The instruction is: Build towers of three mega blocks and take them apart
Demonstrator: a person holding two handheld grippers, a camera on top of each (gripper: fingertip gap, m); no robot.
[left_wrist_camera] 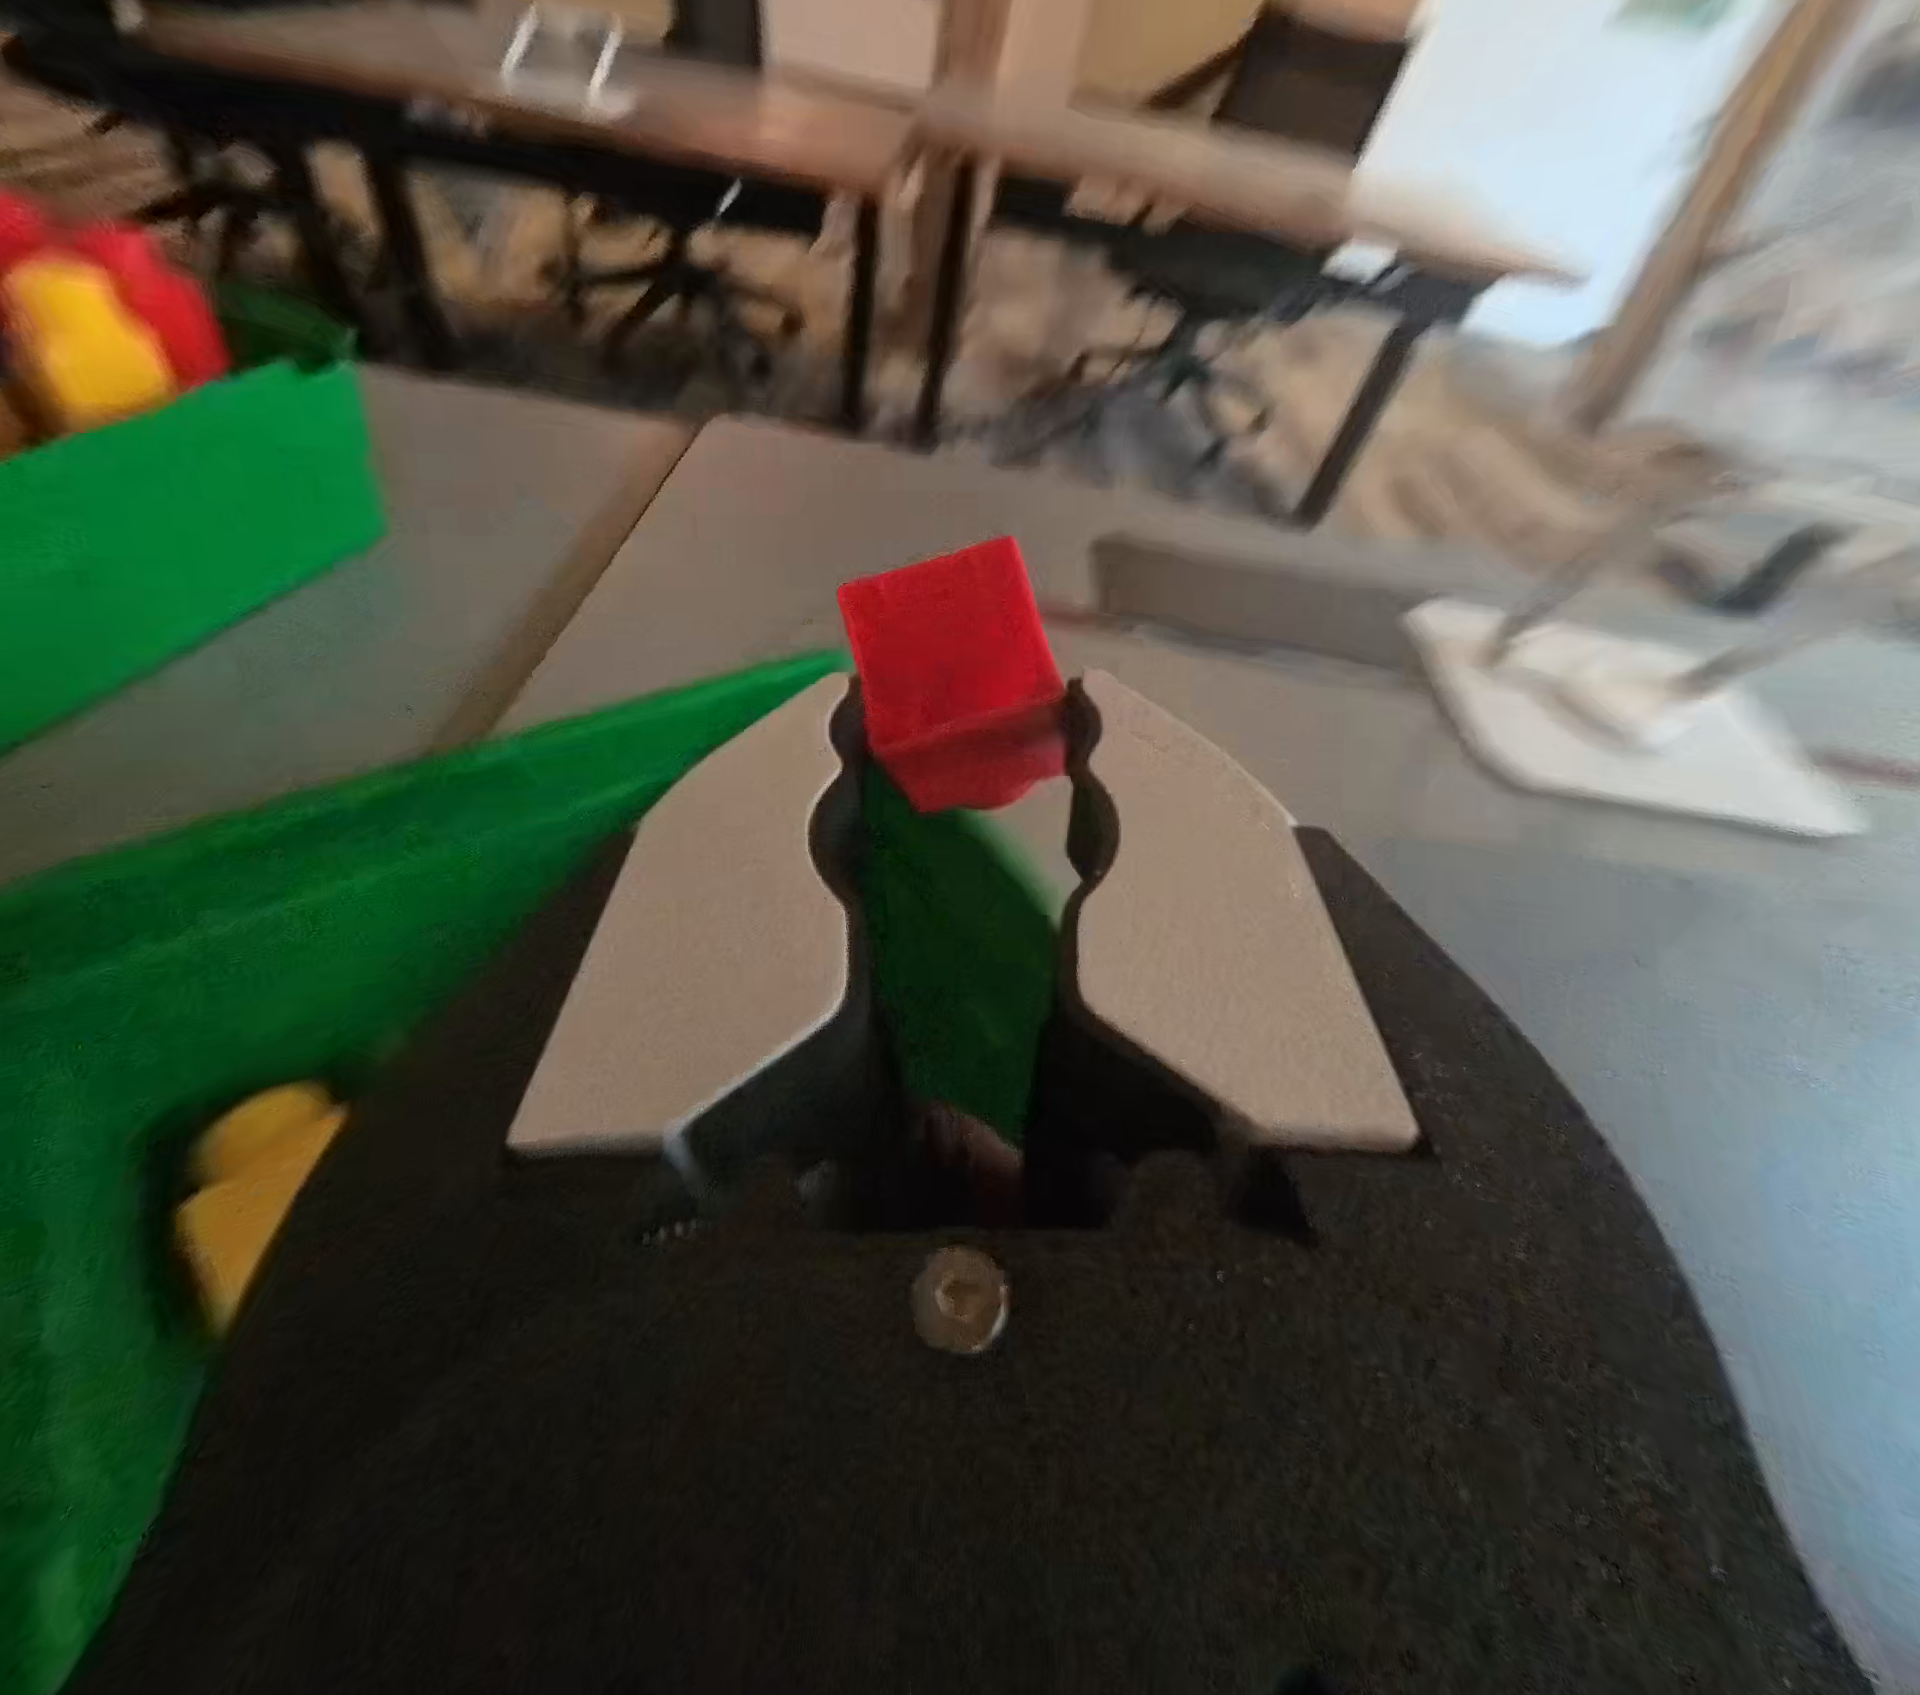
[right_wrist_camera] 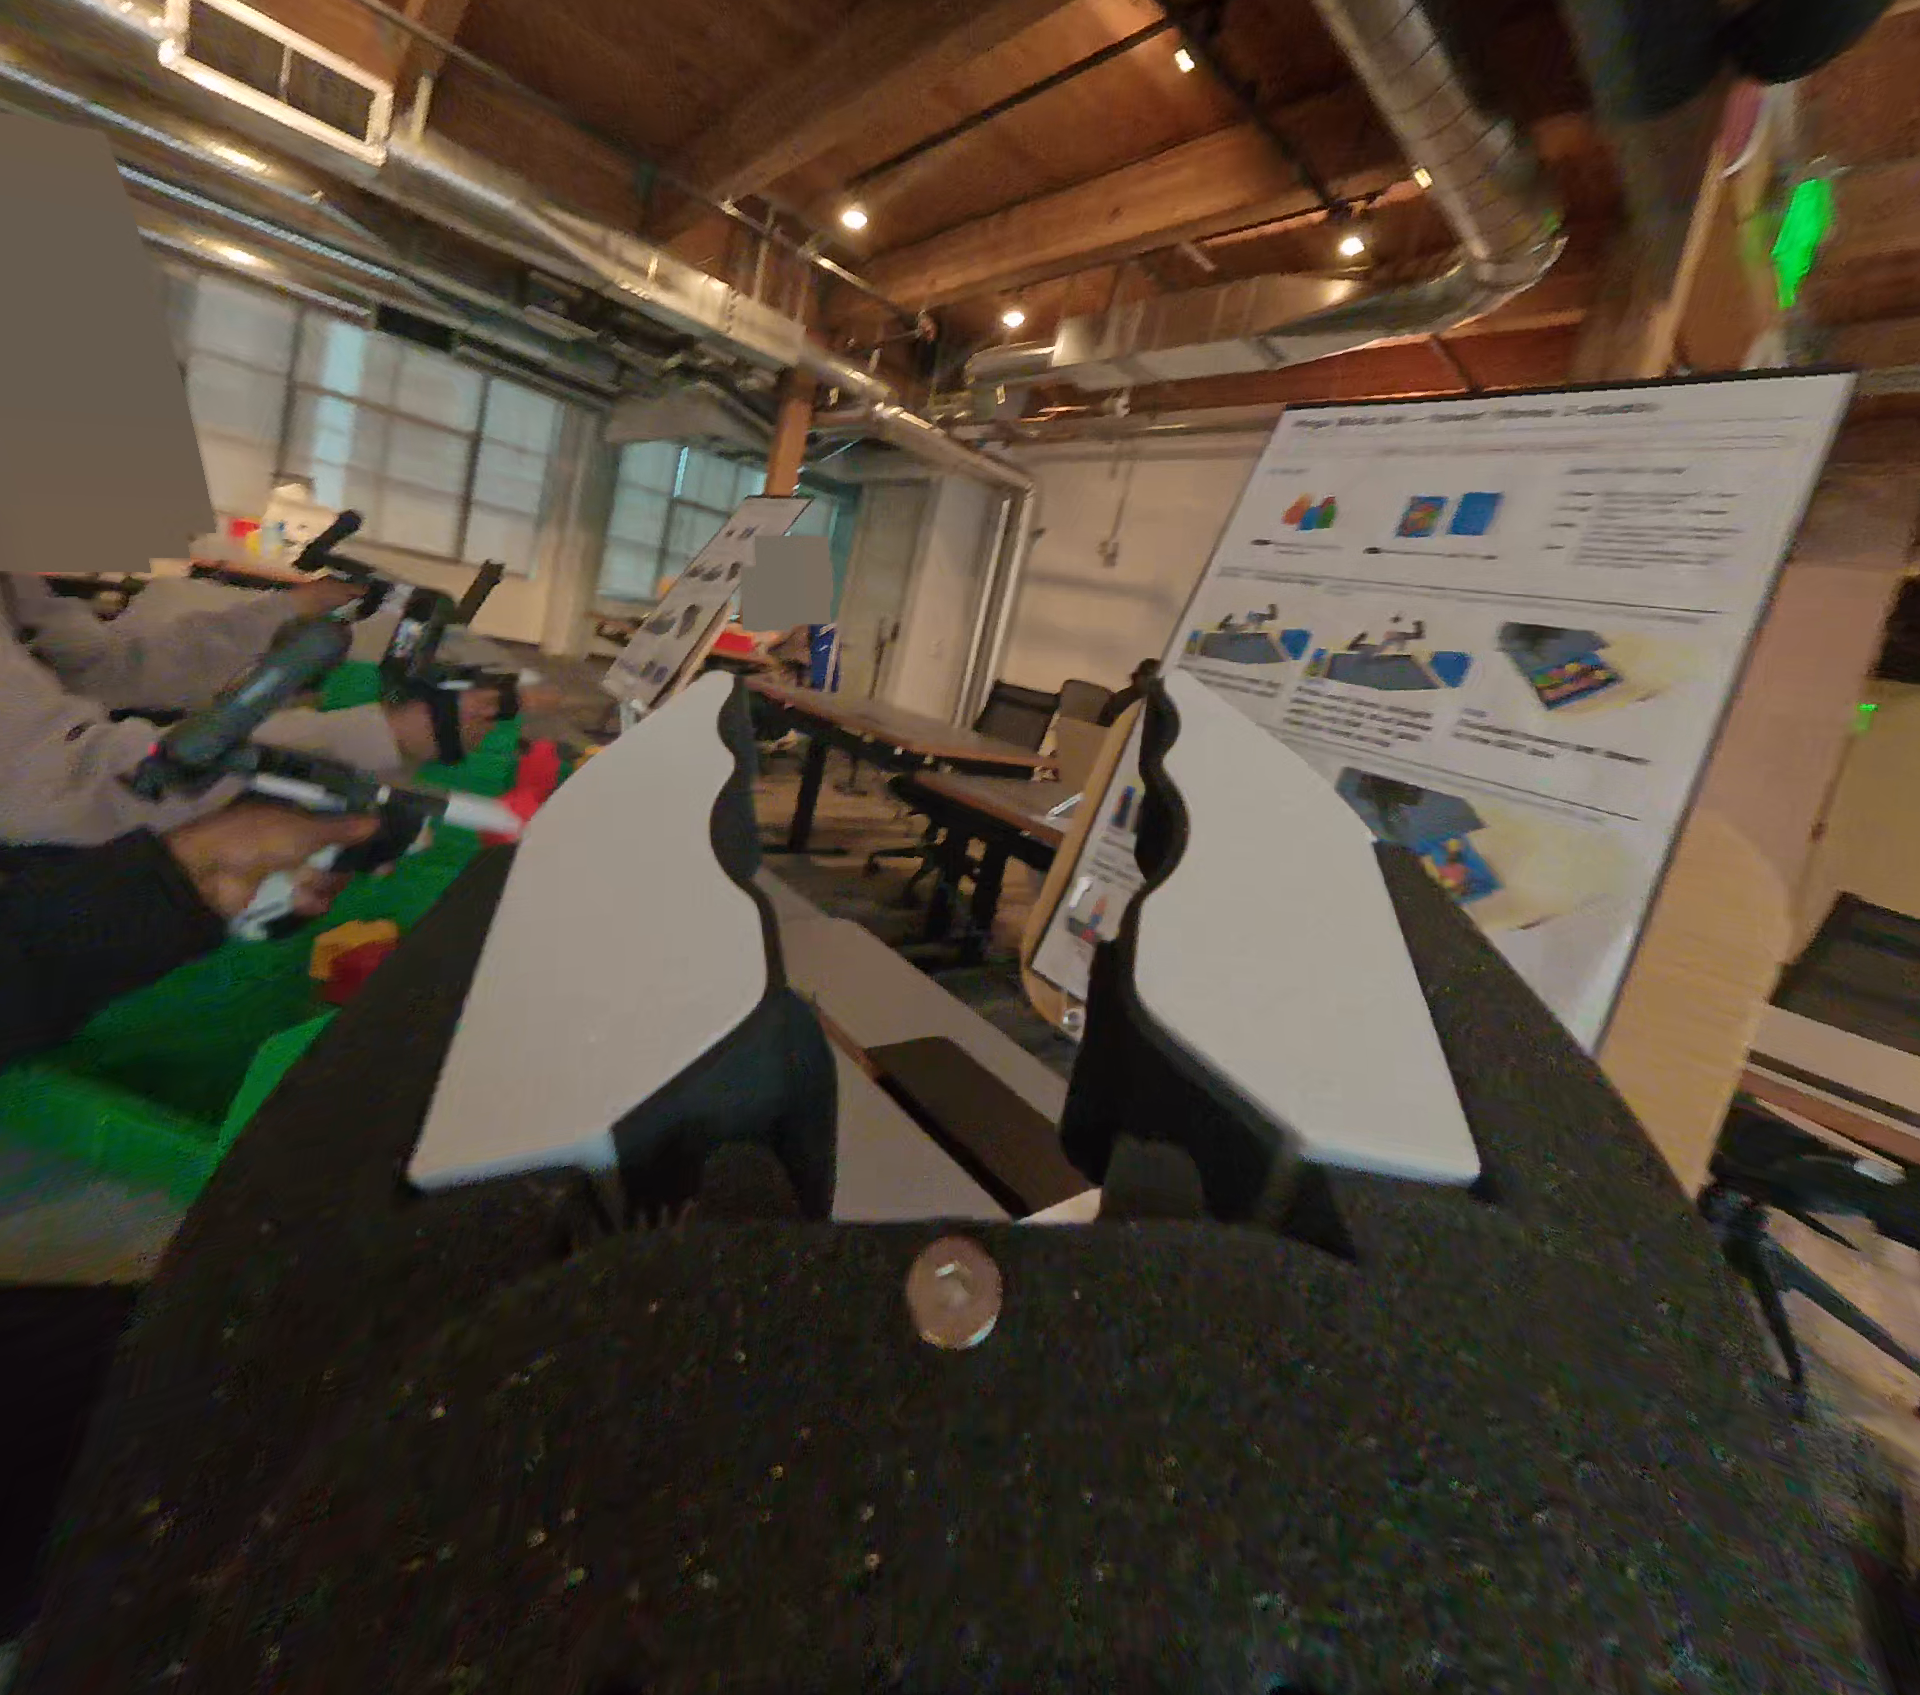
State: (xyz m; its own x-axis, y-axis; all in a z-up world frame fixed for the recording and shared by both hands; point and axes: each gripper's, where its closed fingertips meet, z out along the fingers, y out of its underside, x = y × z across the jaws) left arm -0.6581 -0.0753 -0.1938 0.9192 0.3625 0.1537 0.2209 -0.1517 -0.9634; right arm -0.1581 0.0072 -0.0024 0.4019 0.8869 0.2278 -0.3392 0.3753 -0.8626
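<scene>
My left gripper is shut on a red mega block, held tilted in the air above a grey table; the view is blurred by motion. A green mat lies below and to the left, with a yellow block on it. A green bin at far left holds red and yellow blocks. My right gripper is open and empty, tilted up toward the ceiling and the room. A red and yellow block stack sits on the green mat at its left.
An instruction board on a stand rises at the right of the right wrist view. A person at left holds other grippers over the green mat. Tables and chairs stand beyond the table edge. A white easel base sits at right. My right fingertips sit around 55 cm from my left ones.
</scene>
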